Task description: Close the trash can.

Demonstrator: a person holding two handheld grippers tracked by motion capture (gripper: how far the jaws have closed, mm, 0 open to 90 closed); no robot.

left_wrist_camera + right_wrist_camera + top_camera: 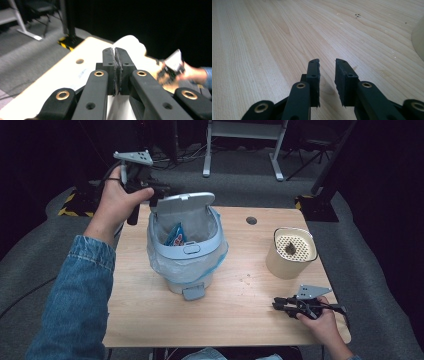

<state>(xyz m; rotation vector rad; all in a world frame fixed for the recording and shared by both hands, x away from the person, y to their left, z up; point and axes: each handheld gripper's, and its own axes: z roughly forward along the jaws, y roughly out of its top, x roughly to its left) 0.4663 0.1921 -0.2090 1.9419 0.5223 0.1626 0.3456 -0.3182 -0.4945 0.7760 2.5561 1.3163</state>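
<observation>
A grey-blue pedal bin (189,270) with a clear liner stands mid-table. Its lid (185,202) is raised and a blue packet (176,235) lies inside. My left gripper (162,192) hovers at the lid's back left edge; whether it touches the lid I cannot tell. In the left gripper view, my left gripper (115,50) is shut, its pads pressed together with nothing visible between them. My right gripper (276,302) rests low over the table's front right corner. Its jaws (327,61) stand slightly apart over bare wood, holding nothing.
A cream container (287,265) with a perforated top stands at the right, a dark lump (290,248) on it. The table (240,315) has a cable hole (251,220) near its far edge. Desk legs and grey floor lie beyond.
</observation>
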